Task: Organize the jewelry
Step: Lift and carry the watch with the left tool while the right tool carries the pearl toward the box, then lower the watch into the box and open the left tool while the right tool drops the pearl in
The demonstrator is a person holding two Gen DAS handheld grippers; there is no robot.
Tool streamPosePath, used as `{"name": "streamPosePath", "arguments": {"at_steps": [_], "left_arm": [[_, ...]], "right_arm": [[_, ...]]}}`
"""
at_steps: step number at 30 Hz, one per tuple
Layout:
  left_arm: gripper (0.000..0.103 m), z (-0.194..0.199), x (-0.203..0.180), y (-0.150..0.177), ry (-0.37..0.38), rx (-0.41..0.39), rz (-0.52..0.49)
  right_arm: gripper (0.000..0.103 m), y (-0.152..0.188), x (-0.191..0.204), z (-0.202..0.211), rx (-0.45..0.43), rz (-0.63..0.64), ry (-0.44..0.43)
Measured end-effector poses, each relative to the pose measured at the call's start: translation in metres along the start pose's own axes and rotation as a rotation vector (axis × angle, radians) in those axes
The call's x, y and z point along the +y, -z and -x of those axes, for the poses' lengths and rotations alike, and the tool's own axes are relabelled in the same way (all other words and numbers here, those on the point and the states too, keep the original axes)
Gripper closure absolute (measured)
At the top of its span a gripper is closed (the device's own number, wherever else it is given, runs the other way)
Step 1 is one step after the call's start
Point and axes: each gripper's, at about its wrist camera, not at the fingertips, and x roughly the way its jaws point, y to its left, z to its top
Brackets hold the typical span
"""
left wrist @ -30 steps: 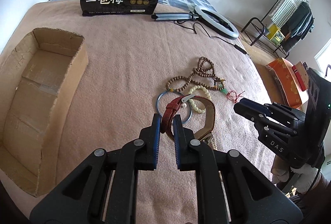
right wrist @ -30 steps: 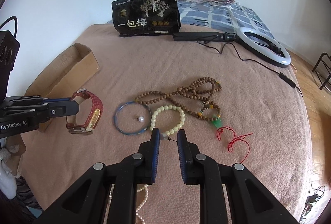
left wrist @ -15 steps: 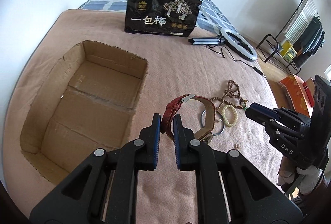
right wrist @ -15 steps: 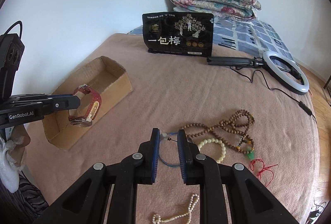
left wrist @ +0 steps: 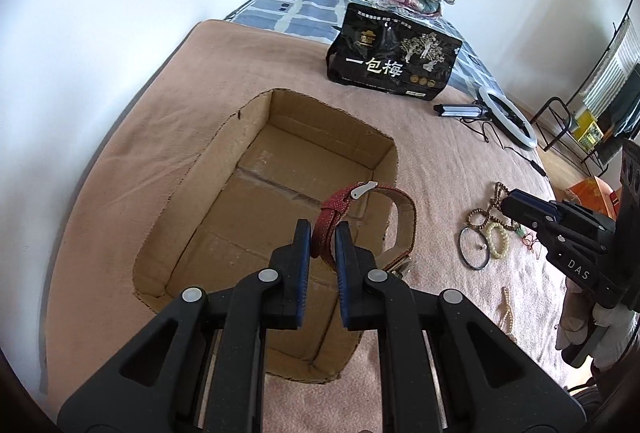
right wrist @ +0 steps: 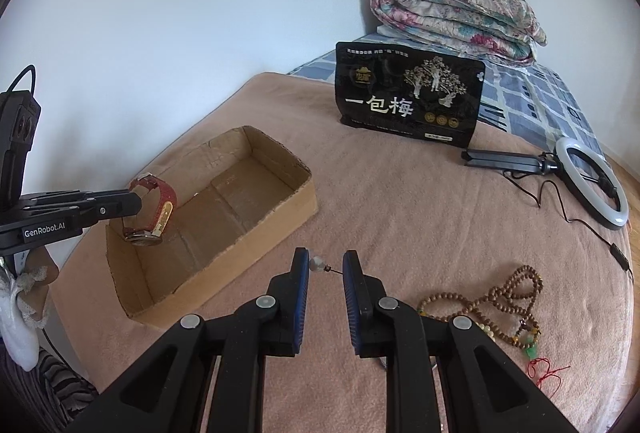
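Note:
My left gripper (left wrist: 322, 237) is shut on the strap of a red watch (left wrist: 362, 197) and holds it over the near end of the open cardboard box (left wrist: 208, 169). The right wrist view shows the watch (right wrist: 158, 209) hanging inside the box (right wrist: 280, 221), above its floor. My right gripper (right wrist: 326, 267) is shut on a thin pin with a pale bead (right wrist: 317, 263), held above the blanket right of the box. A brown bead necklace (right wrist: 492, 303), a white bead bracelet (left wrist: 497, 240) and a dark ring (left wrist: 472, 248) lie on the blanket.
A black snack bag (right wrist: 410, 99) stands behind the box. A ring light (right wrist: 592, 181) with its cable lies at the right. A folded quilt (right wrist: 452, 17) sits at the back. A pearl strand (left wrist: 506, 307) lies near the blanket's edge. A wall runs along the left.
My left gripper has carried the watch leftwards from above the jewelry to over the box. My right gripper has lifted the bead pin and swung left, away from the jewelry.

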Motion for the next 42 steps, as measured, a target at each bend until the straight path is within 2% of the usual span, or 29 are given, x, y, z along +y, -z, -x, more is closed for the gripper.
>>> {"name": "streamPosePath", "arguments": {"at_steps": [20, 36, 39, 42], "left_arm": [[0.093, -0.004, 0.05, 0.012, -0.06, 0.004, 0.06], [0.093, -0.015, 0.068, 0.014, -0.052, 0.038, 0.109], [0.092, -0.015, 0.068, 0.014, -0.055, 0.038, 0.107], [0.088, -0.015, 0.069, 0.014, -0.05, 0.029, 0.111]], "right_arm": [[0.087, -0.04, 0.061, -0.057, 0.008, 0.069, -0.034], [0.086, -0.05, 0.083, -0.092, 0.039, 0.081, -0.055], [0.08, -0.051, 0.084, -0.093, 0.035, 0.077, -0.05], [0.063, -0.052, 0.083, -0.092, 0.028, 0.066, -0.046]]}}
